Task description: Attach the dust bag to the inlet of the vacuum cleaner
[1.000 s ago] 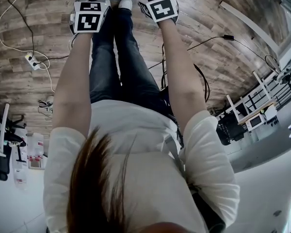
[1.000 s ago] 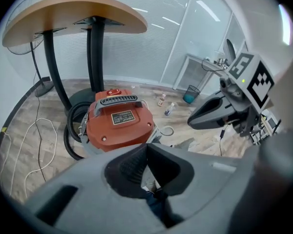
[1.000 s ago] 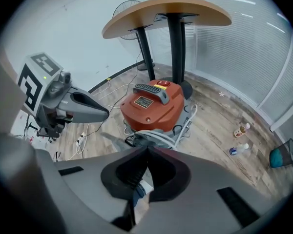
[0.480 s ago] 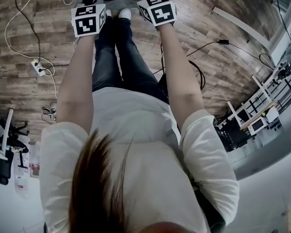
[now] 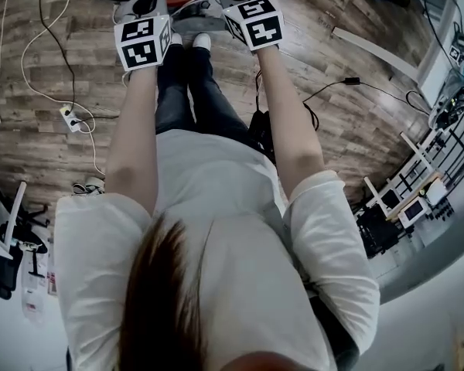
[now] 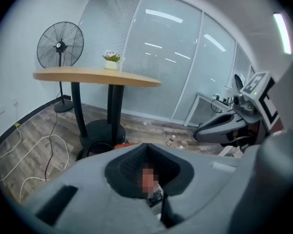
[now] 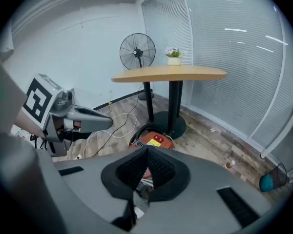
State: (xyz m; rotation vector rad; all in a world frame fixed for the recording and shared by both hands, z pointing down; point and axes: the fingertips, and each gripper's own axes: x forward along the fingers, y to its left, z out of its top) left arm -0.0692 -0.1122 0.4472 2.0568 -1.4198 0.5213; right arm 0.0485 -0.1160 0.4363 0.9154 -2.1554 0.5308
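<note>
Left tool and right tool: jaws fully together, nothing held
Head view: 2 tools side by side at top of frame, not touching; orange vacuum cleaner on the wood floor, top centre, beyond the person's feet

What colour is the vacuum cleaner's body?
Orange-red. The vacuum cleaner shows best in the right gripper view.
</note>
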